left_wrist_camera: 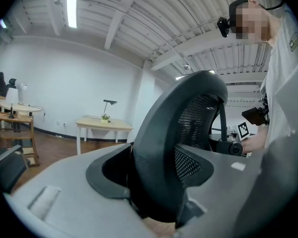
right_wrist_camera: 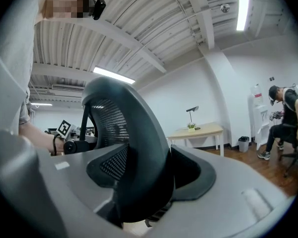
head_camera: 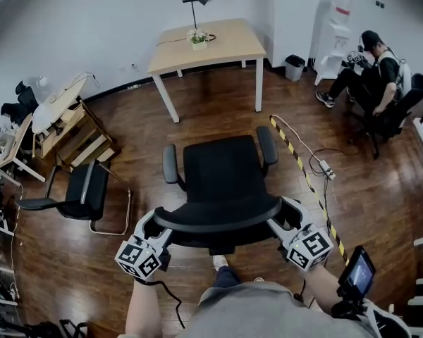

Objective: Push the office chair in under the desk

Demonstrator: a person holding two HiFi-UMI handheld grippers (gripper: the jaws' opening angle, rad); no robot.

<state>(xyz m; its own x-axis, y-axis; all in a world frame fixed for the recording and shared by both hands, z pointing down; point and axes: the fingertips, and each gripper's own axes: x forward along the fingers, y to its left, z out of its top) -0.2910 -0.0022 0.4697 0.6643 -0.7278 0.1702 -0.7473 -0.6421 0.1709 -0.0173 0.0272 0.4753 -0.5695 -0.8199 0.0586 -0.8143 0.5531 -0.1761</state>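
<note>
A black office chair (head_camera: 222,169) stands on the wood floor in the head view, its seat facing the light wooden desk (head_camera: 204,44) further back, with open floor between them. My left gripper (head_camera: 157,229) clamps the left end of the backrest's top rim (head_camera: 218,218), and my right gripper (head_camera: 280,220) clamps the right end. In the left gripper view the mesh backrest (left_wrist_camera: 184,118) fills the gap between the jaws of the left gripper (left_wrist_camera: 154,175), with the desk (left_wrist_camera: 104,124) far behind. In the right gripper view the backrest (right_wrist_camera: 124,133) sits likewise inside the right gripper (right_wrist_camera: 154,177).
A second black chair (head_camera: 84,192) and a wooden rack (head_camera: 74,132) stand at the left. A yellow-black cable cover (head_camera: 303,167) and a power strip (head_camera: 326,169) lie right of the chair. A seated person (head_camera: 374,76), a bin (head_camera: 294,67) and a water dispenser (head_camera: 336,27) are back right.
</note>
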